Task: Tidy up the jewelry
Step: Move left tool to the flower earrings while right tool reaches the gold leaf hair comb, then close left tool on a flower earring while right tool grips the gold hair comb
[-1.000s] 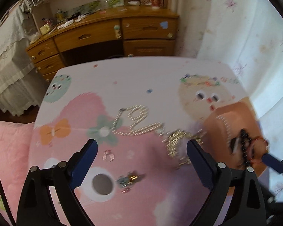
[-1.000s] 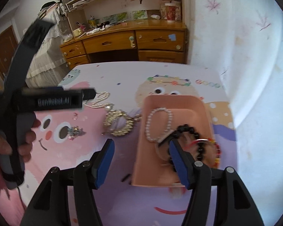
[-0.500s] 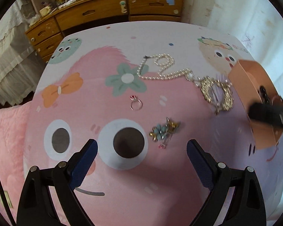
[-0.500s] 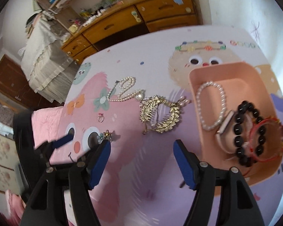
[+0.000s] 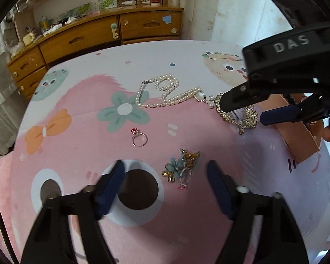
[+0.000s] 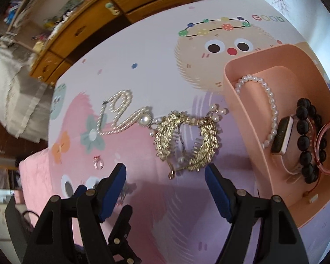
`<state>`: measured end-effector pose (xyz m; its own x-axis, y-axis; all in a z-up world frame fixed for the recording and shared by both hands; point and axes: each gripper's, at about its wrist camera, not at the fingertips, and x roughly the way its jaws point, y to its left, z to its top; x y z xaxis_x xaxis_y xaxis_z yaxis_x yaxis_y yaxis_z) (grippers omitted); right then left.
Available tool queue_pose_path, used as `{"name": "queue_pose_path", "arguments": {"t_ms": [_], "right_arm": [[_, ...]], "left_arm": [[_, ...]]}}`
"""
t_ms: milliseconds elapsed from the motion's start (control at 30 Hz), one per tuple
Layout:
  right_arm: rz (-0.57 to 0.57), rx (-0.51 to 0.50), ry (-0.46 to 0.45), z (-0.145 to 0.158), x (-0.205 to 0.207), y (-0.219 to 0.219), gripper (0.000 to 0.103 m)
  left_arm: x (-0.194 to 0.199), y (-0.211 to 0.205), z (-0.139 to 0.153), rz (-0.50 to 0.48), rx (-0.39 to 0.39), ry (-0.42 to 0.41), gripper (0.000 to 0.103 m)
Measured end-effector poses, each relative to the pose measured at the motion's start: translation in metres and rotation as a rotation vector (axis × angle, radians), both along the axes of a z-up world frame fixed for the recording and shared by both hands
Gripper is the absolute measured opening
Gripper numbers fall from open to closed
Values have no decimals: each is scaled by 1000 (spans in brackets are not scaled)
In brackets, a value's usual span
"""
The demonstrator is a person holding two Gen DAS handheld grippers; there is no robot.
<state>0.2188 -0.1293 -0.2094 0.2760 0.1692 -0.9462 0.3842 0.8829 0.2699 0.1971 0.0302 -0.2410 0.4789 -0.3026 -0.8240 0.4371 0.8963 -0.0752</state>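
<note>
My left gripper (image 5: 165, 176) is open and empty, just short of a blue and gold flower brooch (image 5: 181, 168) on the cartoon tablecloth. A silver ring with a red stone (image 5: 138, 138) and a pearl necklace (image 5: 165, 92) lie beyond it. My right gripper (image 6: 165, 182) is open and empty, just short of a gold leaf hair comb (image 6: 187, 140). The pearl necklace (image 6: 118, 114) lies to the comb's left. The peach tray (image 6: 237, 101) at right holds a pearl bracelet (image 6: 268, 105), a watch (image 6: 282, 136), a black bead bracelet (image 6: 305, 140) and a red bangle (image 6: 327, 145).
The round table (image 5: 143, 57) carries a pink and white cartoon cloth. A wooden dresser (image 5: 99, 37) with drawers stands behind it. A bed with pale covers (image 6: 17, 101) is at left. A white wall (image 5: 242, 11) is at right. The right gripper's body (image 5: 286, 70) hangs over the comb.
My left gripper has lowered and moved in toward the flower brooch. My right gripper has moved left and down from the tray toward the gold comb. Both stayed open.
</note>
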Motion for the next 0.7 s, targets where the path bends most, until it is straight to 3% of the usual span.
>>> {"name": "queue_pose_path", "arguments": {"t_ms": [33, 200, 367, 700], "right_arm": [[-8, -15, 13, -2, 3, 1, 74], [-33, -78, 53, -6, 14, 6, 74], [-28, -151, 78, -8, 22, 9, 74], [-14, -268, 146, -14, 34, 14, 74]], "left_arm": [[1, 1, -1, 0, -5, 3, 59], [6, 9, -1, -11, -70, 11, 51], [7, 10, -2, -17, -104, 28, 26], [10, 4, -2, -32, -103, 15, 26]]}}
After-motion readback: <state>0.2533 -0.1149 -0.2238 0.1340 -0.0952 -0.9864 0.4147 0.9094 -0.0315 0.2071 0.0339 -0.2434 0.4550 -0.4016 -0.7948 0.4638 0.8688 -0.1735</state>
